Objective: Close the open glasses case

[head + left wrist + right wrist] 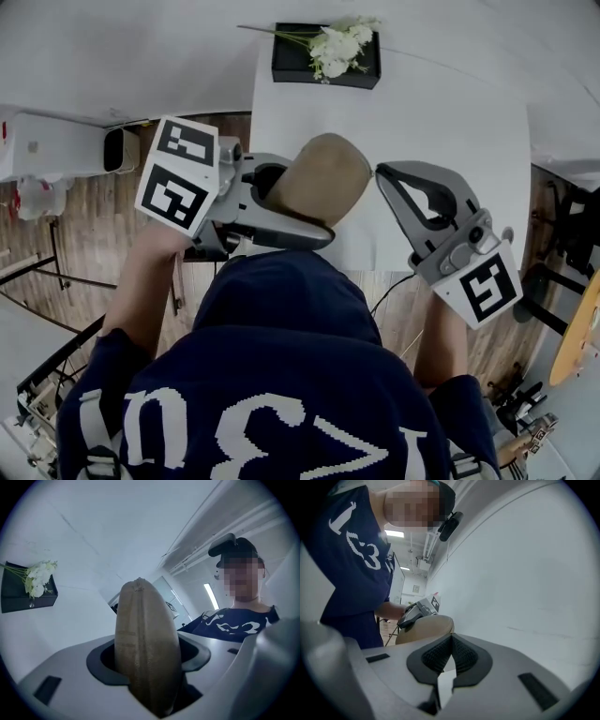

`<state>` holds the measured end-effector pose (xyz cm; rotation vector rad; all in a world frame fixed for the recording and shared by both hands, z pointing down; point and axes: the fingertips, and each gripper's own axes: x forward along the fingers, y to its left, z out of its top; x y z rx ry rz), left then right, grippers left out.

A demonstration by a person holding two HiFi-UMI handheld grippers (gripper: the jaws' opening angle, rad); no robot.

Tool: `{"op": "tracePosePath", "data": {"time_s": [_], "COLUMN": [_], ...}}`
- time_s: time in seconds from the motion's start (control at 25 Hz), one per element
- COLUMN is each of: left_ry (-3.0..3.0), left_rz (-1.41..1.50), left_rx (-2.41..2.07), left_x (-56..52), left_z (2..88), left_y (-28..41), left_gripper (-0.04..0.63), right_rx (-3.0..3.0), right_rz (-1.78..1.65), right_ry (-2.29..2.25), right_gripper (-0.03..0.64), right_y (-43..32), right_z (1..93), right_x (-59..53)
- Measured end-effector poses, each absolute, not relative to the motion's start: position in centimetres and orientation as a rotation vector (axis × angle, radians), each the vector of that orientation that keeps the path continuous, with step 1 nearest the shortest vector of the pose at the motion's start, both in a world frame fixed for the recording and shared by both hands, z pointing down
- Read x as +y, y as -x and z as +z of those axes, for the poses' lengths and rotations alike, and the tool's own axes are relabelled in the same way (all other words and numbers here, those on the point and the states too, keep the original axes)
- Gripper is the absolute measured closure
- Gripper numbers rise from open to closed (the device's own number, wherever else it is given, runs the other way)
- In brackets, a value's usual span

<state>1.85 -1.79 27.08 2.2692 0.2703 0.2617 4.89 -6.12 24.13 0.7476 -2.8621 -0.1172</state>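
**Glasses case** (323,173): tan, oval, textured shell. It is held up off the white table (441,122), over the table's near edge and in front of the person's chest. In the left gripper view it stands edge-on with a seam running down its middle. The two halves appear to meet along that seam, though the hinge side is out of sight.

**Left gripper** (298,202): its jaws are spread to the width of the case and clamp it, one against each broad face. The lower end of the case sits deep between the dark pads (105,665). The marker cube (178,173) faces up at the rear.

**Right gripper** (384,176): the jaws are pressed together, ribbed pads (436,656) meeting, with nothing between them. The tip sits just beside the right end of the case. Whether it touches cannot be made out.

**Black box** (291,61): at the far edge of the table, well apart from the case. A spray of white flowers (336,47) lies across its top.

**Person**: navy top (281,375) with white print, bare forearms leading to each gripper.

**Floor** (84,234): wood planks to the left of the table.
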Motion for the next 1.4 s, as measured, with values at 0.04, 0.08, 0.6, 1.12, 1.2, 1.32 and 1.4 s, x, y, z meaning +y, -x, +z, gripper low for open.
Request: {"op": "tracePosePath", "data": {"time_s": [0.04,0.08,0.6,1.12,1.2,1.32,1.4], "left_ry": [-2.259,-2.251,-2.217,-2.064,-2.060,-2.068,-2.085], "left_rz": [0.273,0.285,0.606,0.169,0.210,0.248,0.253], "left_rx": [0.284,0.299,0.454,0.110,0.119,0.081,0.025], "left_x": [-1.7,-1.6,1.8,-3.7,-3.1,-3.1,-3.8], "left_z": [27.1,27.2,31.8,41.1,42.4,44.3,45.5], "left_y": [-1.8,-1.7,-2.4,-4.5,-4.9,-4.8,-4.3], "left_gripper": [0.307,0.307,0.307,0.305,0.305,0.305,0.302], "right_rx": [-2.865,-2.866,-2.811,-3.004,-2.970,-2.876,-2.836], "right_rz": [-0.111,-0.107,0.078,1.611,1.687,1.723,1.746], "right_ry": [-0.736,-0.729,-0.469,-0.666,-0.664,-0.655,-0.655], "right_gripper": [0.595,0.597,0.594,0.341,0.344,0.358,0.362], "right_y": [-4.8,-4.8,-3.2,-4.7,-4.5,-4.9,-5.2], "right_z": [24.2,24.1,26.9,39.5,40.6,42.8,44.1], "right_x": [-6.1,-6.1,-6.3,-7.8,-7.8,-7.7,-7.8]}}
